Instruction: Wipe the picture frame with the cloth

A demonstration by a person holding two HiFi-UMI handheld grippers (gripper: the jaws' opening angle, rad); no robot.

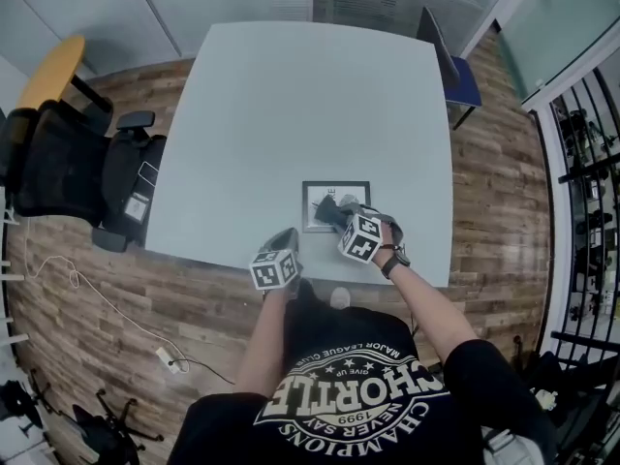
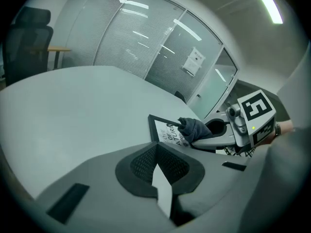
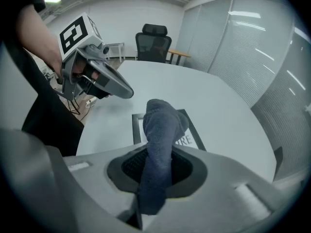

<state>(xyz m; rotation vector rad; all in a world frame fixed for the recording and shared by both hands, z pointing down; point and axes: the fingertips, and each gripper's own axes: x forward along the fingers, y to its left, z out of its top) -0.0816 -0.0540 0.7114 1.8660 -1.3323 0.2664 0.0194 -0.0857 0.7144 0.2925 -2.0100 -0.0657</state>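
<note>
Right gripper (image 3: 154, 171): jaws clamped on grey cloth (image 3: 160, 125). Cloth tip just ahead, seemingly touching picture frame (image 3: 188, 139), flat on table (image 1: 291, 95). Left gripper (image 2: 158, 171): jaws together, empty, alongside, off frame. Wiping likely barely begun; most of frame left.

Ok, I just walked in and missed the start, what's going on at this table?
A person is working with two handheld grippers. The right gripper is clamped on a dark grey cloth, whose free end appears to rest on the picture frame lying flat near the front edge of the table. The left gripper is shut and empty, off to the frame's left.
</note>
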